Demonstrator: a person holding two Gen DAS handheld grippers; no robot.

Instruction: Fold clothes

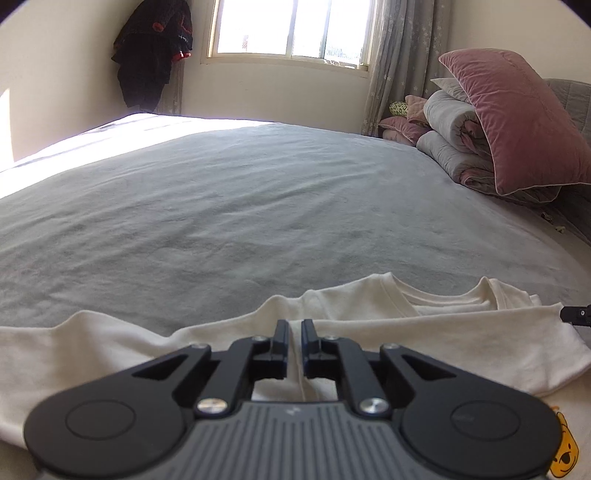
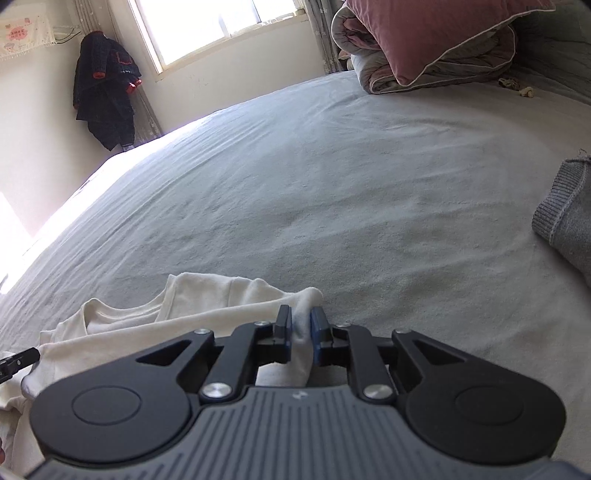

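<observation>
The bed carried a grey sheet. A cream T-shirt lay at its 6 o'clock edge. Folded quilts topped by a pink pillow sat at 2 o'clock. A grey garment lay at 3 o'clock.

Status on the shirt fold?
Left gripper shut on shirt. Right gripper shut on shirt too. Grey garment lies apart; nothing blocking.

Cream walls, sunlit window with starred grey curtain. Dark clothes hung in corner. Grey-sheeted bed; pink pillow over rolled quilts.
</observation>
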